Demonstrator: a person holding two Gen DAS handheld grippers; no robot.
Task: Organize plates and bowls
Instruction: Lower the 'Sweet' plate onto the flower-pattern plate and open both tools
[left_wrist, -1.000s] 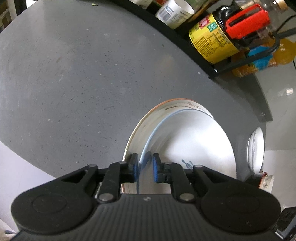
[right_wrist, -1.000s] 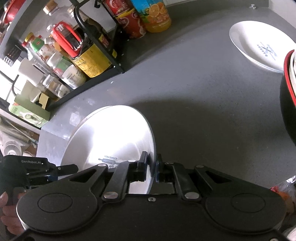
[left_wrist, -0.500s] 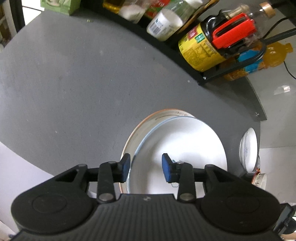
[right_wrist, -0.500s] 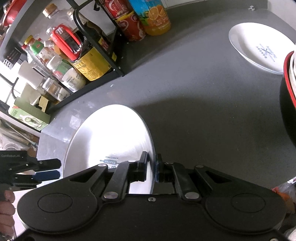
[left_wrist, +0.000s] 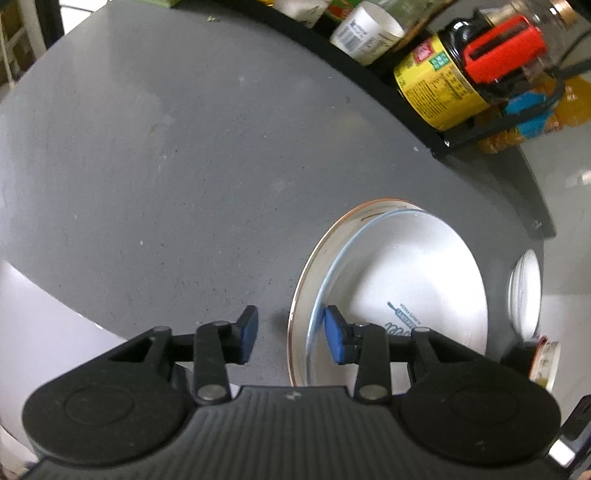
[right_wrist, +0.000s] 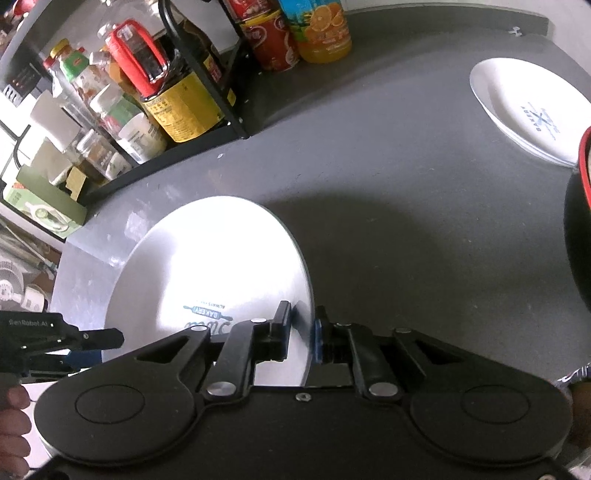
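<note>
Two plates lie stacked on your grey counter (left_wrist: 184, 155): a blue-rimmed white plate (left_wrist: 406, 280) inside an orange-rimmed one (left_wrist: 314, 280). Your left gripper (left_wrist: 290, 330) is spread wide, holding nothing, its fingers straddling the stack's near edge. Your right gripper (right_wrist: 300, 332) has a slight gap around the white plate's rim; whether it grips is unclear

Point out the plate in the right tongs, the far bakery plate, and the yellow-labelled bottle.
plate in the right tongs (right_wrist: 207, 266): right wrist view, bright centre.
far bakery plate (right_wrist: 517, 99): right wrist view, white face beside the logo.
yellow-labelled bottle (right_wrist: 184, 110): right wrist view, yellow label.
</note>
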